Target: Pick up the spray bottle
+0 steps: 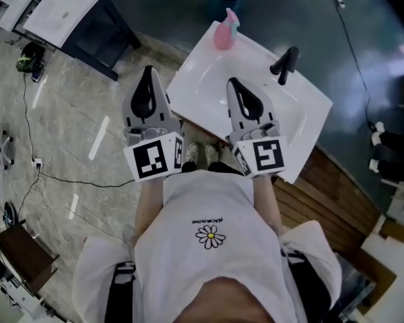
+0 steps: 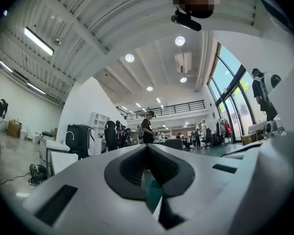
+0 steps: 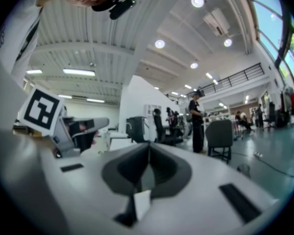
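Inspector: Bottle is standing at the sink's far corner. Left gripper and right gripper are hovering clenched, empty.
Operator: Risk?
Inspector: I am judging a shut-jaw reach is risking shoving it off that edge.

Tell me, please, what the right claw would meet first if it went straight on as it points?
Probably the pink spray bottle on the sink's far corner, though the right claw may pass over it; height is unclear.
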`<move>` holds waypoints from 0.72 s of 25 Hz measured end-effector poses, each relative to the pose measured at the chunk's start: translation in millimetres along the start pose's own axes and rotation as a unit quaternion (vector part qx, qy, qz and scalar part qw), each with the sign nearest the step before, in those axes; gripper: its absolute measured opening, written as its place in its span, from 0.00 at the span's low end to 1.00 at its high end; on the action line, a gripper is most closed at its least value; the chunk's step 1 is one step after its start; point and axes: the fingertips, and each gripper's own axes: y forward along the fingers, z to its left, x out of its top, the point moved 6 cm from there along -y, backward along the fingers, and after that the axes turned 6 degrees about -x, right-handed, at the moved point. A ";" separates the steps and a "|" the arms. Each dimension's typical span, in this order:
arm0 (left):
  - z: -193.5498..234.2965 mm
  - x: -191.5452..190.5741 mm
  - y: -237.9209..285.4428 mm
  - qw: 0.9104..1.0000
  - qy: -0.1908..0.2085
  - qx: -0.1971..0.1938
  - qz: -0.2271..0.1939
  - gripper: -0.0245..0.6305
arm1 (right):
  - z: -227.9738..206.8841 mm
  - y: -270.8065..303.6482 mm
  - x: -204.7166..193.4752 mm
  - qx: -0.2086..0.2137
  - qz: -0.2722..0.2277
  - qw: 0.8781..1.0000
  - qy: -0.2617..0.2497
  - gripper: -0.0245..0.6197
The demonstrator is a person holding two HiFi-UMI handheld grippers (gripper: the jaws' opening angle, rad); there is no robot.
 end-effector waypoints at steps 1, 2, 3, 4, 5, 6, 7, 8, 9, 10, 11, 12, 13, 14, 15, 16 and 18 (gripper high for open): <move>0.1 -0.1 2.2 1.000 0.001 0.000 -0.001 0.07 | -2.2 2.2 -0.4 -0.001 0.000 1.000 0.003 0.09; 0.2 -0.4 4.4 1.000 0.003 -0.001 -0.002 0.07 | -4.6 5.0 -0.7 -0.002 -0.001 1.000 0.006 0.09; 0.3 -1.1 6.2 1.000 0.003 -0.001 -0.002 0.07 | -7.2 8.5 -1.1 -0.003 0.001 1.000 0.011 0.09; 0.5 -2.3 7.5 1.000 0.003 -0.002 0.000 0.07 | -10.0 12.6 -1.5 -0.004 0.003 1.000 0.016 0.09; 0.9 -3.5 8.3 1.000 0.002 -0.002 0.002 0.07 | -12.9 17.6 -1.5 -0.005 0.007 1.000 0.021 0.09; 1.9 -4.6 8.9 1.000 0.002 -0.001 0.003 0.07 | -15.7 23.7 -0.9 -0.007 0.010 1.000 0.025 0.09; 3.4 -5.5 9.2 1.000 0.003 -0.001 0.004 0.07 | -18.5 30.7 0.2 -0.009 0.012 1.000 0.027 0.11; 5.1 -6.3 9.4 1.000 0.004 0.000 0.004 0.07 | -21.2 38.1 1.4 -0.011 0.016 0.999 0.026 0.17; 6.4 -6.9 9.5 1.000 0.003 0.002 0.005 0.07 | -24.0 45.7 2.5 -0.012 0.020 0.999 0.023 0.22; 7.4 -7.3 9.8 1.000 0.002 0.003 0.007 0.07 | -27.0 53.0 3.4 -0.013 0.024 0.999 0.020 0.26; 8.2 -7.6 10.5 1.000 0.001 0.004 0.008 0.07 | -30.1 60.2 4.0 -0.015 0.028 0.999 0.019 0.30; 8.8 -8.2 11.6 1.000 0.004 0.003 0.009 0.07 | -33.4 67.6 3.9 -0.017 0.032 0.999 0.020 0.32; 9.2 -9.3 13.0 1.000 0.007 0.003 0.009 0.07 | -37.0 75.1 2.6 -0.019 0.037 0.999 0.024 0.34; 9.3 -10.7 14.4 1.000 0.009 0.002 0.010 0.07 | -40.8 82.8 -0.1 -0.021 0.043 0.998 0.028 0.36; 9.1 -12.4 15.7 1.000 0.012 0.002 0.012 0.07 | -44.6 90.5 -4.1 -0.023 0.051 0.998 0.032 0.38; 8.8 -14.0 16.8 1.000 0.013 0.002 0.016 0.07 | -48.7 98.2 -8.9 -0.026 0.060 0.997 0.035 0.41; 8.8 -17.6 18.4 1.000 0.009 0.004 0.027 0.07 | -58.1 112.7 -19.9 -0.037 0.076 0.996 0.040 0.44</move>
